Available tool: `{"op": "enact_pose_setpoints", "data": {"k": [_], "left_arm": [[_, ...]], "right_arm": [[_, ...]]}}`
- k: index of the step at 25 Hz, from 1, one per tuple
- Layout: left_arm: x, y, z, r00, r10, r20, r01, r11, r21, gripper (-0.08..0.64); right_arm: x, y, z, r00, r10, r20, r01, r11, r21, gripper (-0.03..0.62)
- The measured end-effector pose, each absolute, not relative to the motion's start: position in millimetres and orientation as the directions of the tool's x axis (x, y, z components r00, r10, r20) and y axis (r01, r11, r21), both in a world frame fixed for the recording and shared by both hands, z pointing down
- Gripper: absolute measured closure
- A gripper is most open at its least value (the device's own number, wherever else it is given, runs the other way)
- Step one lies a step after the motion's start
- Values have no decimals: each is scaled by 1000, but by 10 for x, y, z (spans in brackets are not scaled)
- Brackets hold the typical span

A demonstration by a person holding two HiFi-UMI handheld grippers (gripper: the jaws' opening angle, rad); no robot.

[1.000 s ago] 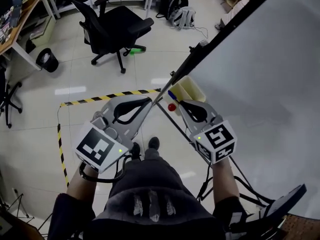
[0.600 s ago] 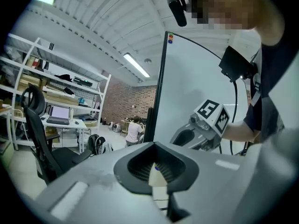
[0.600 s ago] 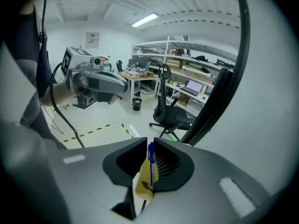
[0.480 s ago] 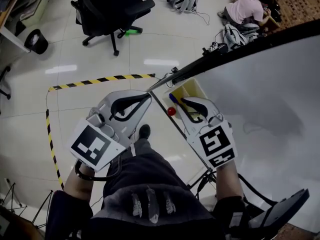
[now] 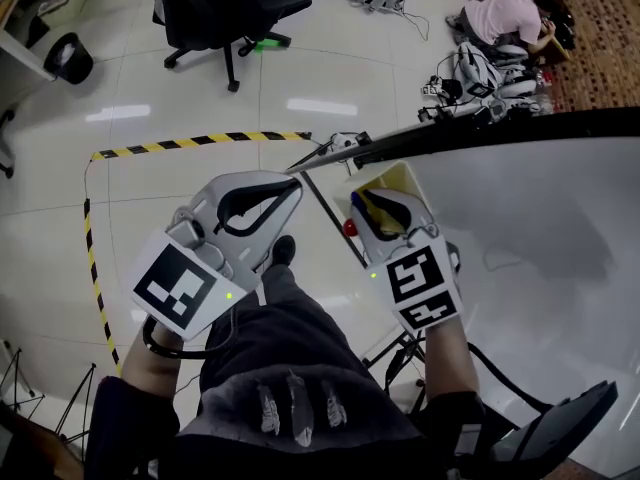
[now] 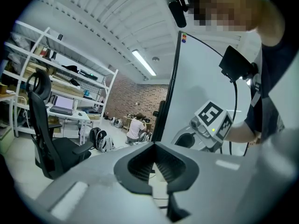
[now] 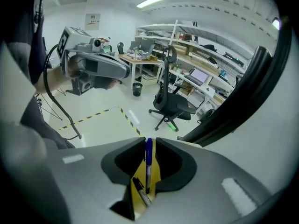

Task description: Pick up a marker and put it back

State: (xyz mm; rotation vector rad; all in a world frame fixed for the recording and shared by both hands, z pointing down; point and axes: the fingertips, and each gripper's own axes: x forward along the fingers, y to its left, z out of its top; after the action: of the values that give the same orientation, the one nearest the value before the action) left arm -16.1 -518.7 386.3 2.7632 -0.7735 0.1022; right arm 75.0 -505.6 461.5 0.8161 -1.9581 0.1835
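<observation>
Your right gripper (image 7: 148, 143) has its jaws drawn narrow around a blue marker (image 7: 148, 164), which stands upright between the jaw tips with its cap end up at the tips. Its lower end reaches down into a yellow tray (image 7: 157, 177). A black marker (image 7: 141, 191) lies tilted in that tray, just beside the blue one.

In the head view this gripper sits right over the yellow tray (image 5: 398, 180), which is mounted at the lower edge of the whiteboard (image 5: 530, 228). A small red ball-shaped piece (image 5: 350, 228) shows just left of the gripper, against the board's frame.

Your left gripper (image 6: 154, 146) has its jaws pressed together with nothing between them. In the head view you hold it (image 5: 296, 184) out over the floor, near the board's corner and apart from the tray, its tips pointing toward the frame.

Farther out, yellow-and-black tape (image 5: 200, 141) runs across the tiled floor. A black office chair (image 5: 230, 3) stands beyond it, and a person (image 5: 500, 18) crouches on the floor by some bags.
</observation>
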Motion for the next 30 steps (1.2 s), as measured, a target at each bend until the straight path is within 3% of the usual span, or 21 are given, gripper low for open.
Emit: {"op": "enact_pose_setpoints", "data": {"k": [16,30], "left_arm": [[-139,-5237,4046,863,-480,160,-506,-819,271,554],[-133,-5202,4024,854,-488,178,-519,-813,263,554]], "right_arm": [[706,-5118,4736,-351,-355,866,-628,776,64,537],[790,-5095,4636,-365,-445,818,-618,773,144,561]]}}
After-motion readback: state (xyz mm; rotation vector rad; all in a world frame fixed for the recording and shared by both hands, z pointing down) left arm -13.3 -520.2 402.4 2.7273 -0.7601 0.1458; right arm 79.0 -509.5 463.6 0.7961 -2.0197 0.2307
